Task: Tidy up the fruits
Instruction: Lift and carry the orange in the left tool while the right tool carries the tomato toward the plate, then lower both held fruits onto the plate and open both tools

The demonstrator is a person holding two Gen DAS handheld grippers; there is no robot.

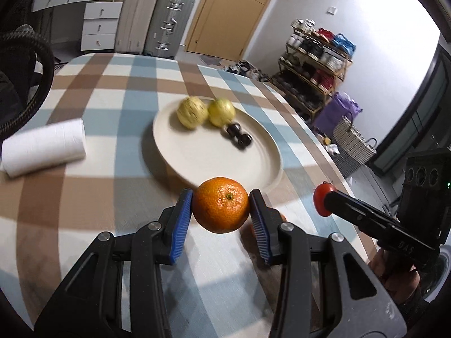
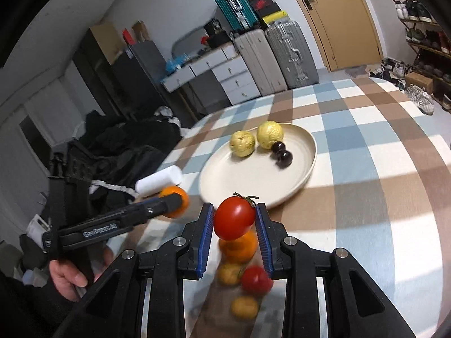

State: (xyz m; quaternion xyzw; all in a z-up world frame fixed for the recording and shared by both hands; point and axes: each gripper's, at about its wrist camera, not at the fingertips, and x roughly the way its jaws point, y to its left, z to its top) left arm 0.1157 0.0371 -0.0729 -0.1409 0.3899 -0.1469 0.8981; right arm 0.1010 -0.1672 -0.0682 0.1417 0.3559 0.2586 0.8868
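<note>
Two fruits held above the checked tabletop (image 1: 93,95), just short of the plate (image 1: 270,166).
Left tongs (image 1: 221,207) are partly closed, blue pads pressing both sides of an orange (image 1: 221,205). Right tongs (image 2: 234,217) pinch a red tomato (image 2: 234,218) likewise. Two yellow-green fruits (image 2: 241,143) and dark round ones (image 2: 282,153) lie on the plate; more fruit sits below the tomato.

Blurred fruits (image 2: 239,281) beneath the right hand-held gripper (image 2: 234,219), perhaps oranges and tomatoes, are partly hidden.
</note>
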